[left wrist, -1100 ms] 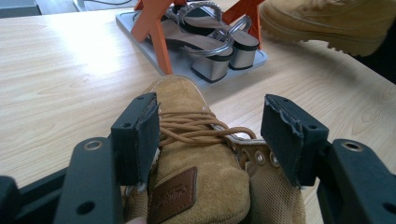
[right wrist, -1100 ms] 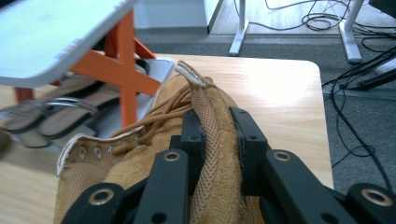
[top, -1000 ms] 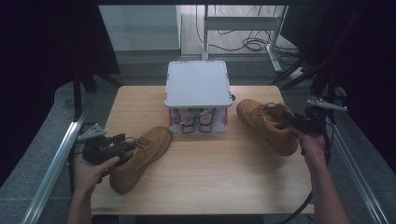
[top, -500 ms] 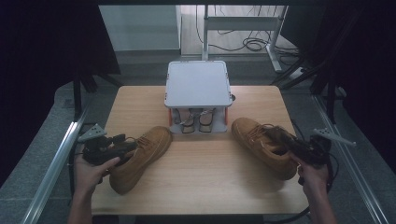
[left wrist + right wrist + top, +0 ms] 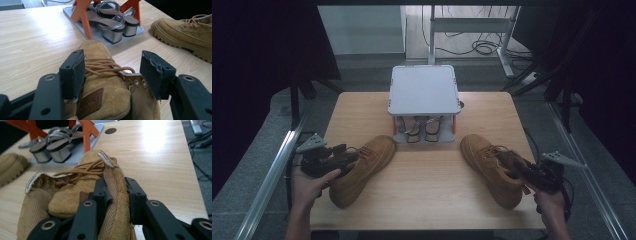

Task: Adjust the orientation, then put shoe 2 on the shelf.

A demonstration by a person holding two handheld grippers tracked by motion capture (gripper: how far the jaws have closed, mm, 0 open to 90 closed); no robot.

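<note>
Now the right gripper (image 5: 116, 192) is loosening on the right boot's (image 5: 492, 167) collar, toe pointing at the rack (image 5: 424, 95); the left gripper (image 5: 117, 72) is straddling the left boot's (image 5: 362, 167) collar, jaws parted.

A: Where's the high view looking from?
B: Above the near edge, forward and down over the table (image 5: 427, 195).
A: The gripper views?
B: Low, close; both share the rack (image 5: 100, 27).

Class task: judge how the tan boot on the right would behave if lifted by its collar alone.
The right boot probably hangs toe-down: its chunky sole looks heavy. The collar in the right gripper is soft suede, so it likely bends. The rough fabric probably resists slipping.
</note>
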